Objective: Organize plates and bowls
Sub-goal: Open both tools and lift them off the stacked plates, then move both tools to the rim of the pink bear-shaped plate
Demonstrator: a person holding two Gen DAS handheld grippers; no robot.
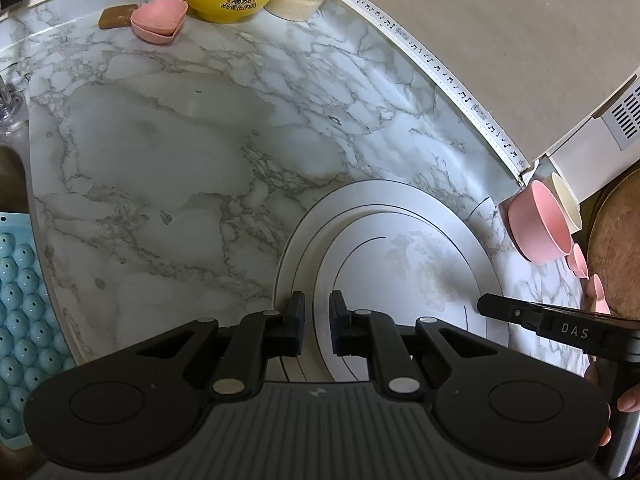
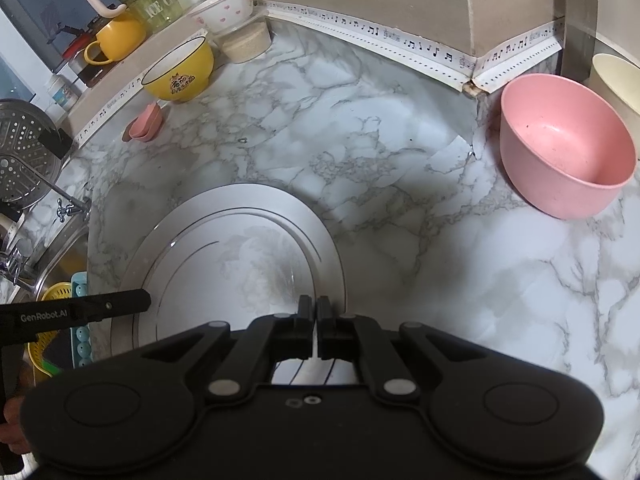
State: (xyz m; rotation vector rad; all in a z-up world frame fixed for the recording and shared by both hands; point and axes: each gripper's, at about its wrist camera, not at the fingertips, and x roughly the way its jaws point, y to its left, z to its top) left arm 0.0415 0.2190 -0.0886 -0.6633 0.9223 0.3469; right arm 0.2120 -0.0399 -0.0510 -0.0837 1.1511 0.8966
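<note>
A: Where is the plate (image 2: 240, 256)?

B: It lies flat on the marble desk (image 2: 400, 184), near the front edge, between the two grippers. Seen from the left wrist, two nested rims show, so it may be a stack of plates; that cannot be settled.

A: And the grippers?

B: The right gripper (image 2: 313, 312) has its fingers together over the plate's right rim; a sliver of white shows between them, so they look clamped on that rim. The left gripper (image 1: 317, 310) has its fingers a little apart, straddling the left rim; whether the pads press on it cannot be told.

A: Which way does the plate lie from them?

B: Ahead of and below both, each gripper angled down at its own side. Being round, the plate has no long axis. Both hands are about equally near.

A: What else matters?

B: A pink bowl (image 2: 568, 148) stands near the back right corner, a yellow bowl (image 2: 180, 72) along the back edge to the left. Any lift likely needs both rims gripped evenly.
</note>
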